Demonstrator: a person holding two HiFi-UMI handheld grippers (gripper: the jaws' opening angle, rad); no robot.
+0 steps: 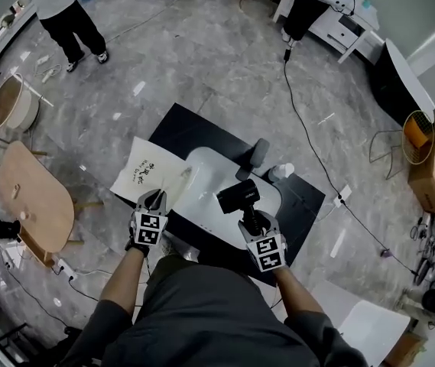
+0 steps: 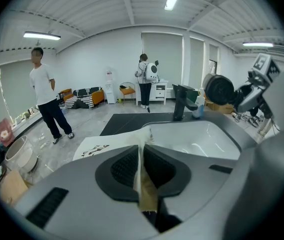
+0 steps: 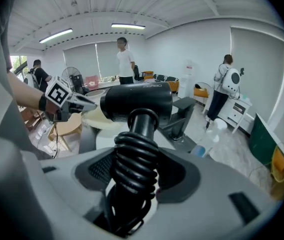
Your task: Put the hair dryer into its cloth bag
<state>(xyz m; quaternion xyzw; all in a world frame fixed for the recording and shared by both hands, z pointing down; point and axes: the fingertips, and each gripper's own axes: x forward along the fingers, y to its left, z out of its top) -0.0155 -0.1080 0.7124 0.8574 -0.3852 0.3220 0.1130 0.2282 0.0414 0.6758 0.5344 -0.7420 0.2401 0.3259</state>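
I hold my left gripper (image 1: 156,199) pinched narrow on the edge of the cloth bag (image 1: 147,174) at the white worktop's (image 1: 211,176) 9 o'clock side, while my right gripper (image 1: 252,222) clamps the hair dryer (image 1: 238,196) by its cord-wrapped handle, at 3 o'clock of the bag.

Two hand-held grippers: the left gripper (image 1: 154,198) and the right gripper (image 1: 251,220). One black hair dryer (image 1: 238,196). One cream cloth bag (image 1: 147,176). One white basin (image 1: 208,176) with one dark faucet (image 1: 259,153). One black mat (image 1: 193,128). One oval wooden table (image 1: 34,197). Two standing people (image 1: 63,12) (image 1: 303,10).
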